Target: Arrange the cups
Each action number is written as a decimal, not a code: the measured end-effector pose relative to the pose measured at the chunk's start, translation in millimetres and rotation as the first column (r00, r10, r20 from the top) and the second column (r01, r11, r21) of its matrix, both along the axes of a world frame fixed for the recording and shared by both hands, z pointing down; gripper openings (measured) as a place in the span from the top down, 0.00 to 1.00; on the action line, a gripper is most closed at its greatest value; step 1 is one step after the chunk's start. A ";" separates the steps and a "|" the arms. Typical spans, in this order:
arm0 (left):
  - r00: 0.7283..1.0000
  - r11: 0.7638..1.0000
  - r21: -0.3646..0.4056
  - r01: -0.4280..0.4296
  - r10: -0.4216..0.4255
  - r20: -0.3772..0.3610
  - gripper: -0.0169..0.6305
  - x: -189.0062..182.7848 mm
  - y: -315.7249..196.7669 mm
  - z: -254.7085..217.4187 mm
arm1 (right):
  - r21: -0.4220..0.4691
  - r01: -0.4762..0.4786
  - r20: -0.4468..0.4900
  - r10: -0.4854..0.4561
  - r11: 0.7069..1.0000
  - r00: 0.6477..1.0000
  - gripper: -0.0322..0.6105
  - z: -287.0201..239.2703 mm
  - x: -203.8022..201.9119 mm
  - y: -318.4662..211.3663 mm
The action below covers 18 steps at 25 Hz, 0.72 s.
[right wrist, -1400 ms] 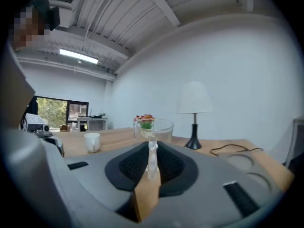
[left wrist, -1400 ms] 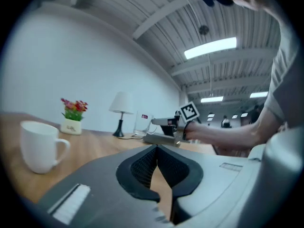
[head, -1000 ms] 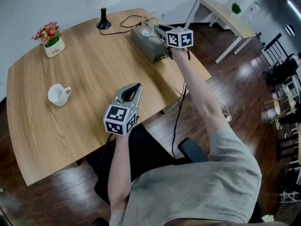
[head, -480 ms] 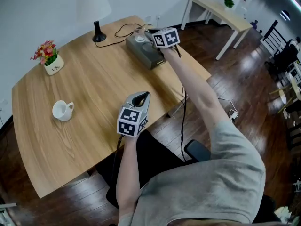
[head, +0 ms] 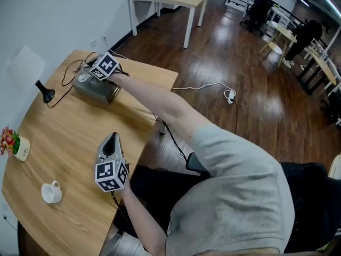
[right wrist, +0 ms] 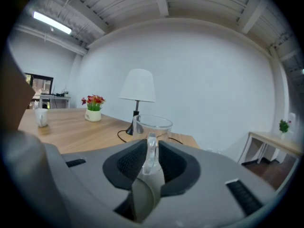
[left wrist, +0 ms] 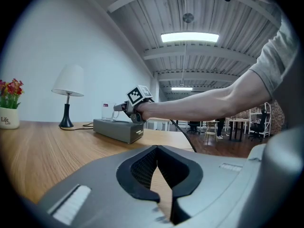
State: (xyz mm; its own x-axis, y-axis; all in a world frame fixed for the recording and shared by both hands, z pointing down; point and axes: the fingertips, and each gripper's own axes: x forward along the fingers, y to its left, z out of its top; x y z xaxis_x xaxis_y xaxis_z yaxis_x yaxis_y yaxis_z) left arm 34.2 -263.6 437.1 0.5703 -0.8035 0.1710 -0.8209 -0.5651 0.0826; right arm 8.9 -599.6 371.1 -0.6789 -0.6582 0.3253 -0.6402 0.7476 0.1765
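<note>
Right arm (head: pixel 154 103) outstretched, right tongs (right wrist: pixel 151 148) opening around the handle of the glass cup (right wrist: pixel 154 126); left tongs (left wrist: pixel 156 150) hover shut.

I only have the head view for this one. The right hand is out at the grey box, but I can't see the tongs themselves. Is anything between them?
Observer: Yes. In the right gripper view, the handle of a clear glass cup stands between the tongs of the right gripper. The tongs are opening, and the pads look just clear of the handle.
Operator: Is the cup set down, or hanging in the air?
Observer: It is set down. The left gripper view shows it from the side, upright on top of the grey box.
</note>
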 end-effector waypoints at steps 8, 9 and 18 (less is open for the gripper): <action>1.000 1.000 0.001 0.002 -0.002 0.000 0.96 -0.3 -0.4 -0.4 | 0.038 -0.006 0.119 0.001 0.999 0.993 0.63 -33.4 14.2 59.2; 1.000 1.000 0.001 0.002 -0.002 0.000 0.96 0.2 -1.2 -0.2 | 0.055 0.067 0.139 -0.074 0.996 0.988 0.65 -39.9 2.7 83.1; 0.992 0.992 0.013 0.123 -0.123 0.003 0.96 -55.8 51.5 2.0 | -0.110 0.670 0.074 -0.666 0.734 0.742 0.65 56.1 -128.3 325.6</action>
State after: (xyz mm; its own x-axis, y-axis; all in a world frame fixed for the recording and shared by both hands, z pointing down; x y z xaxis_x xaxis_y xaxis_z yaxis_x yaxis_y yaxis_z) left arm -21.6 -212.1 439.1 0.4667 -0.8693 0.1627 -0.8844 -0.4611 0.0727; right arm -119.4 -274.0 427.2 -0.9386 0.0115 0.3449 0.0291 0.9985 0.0458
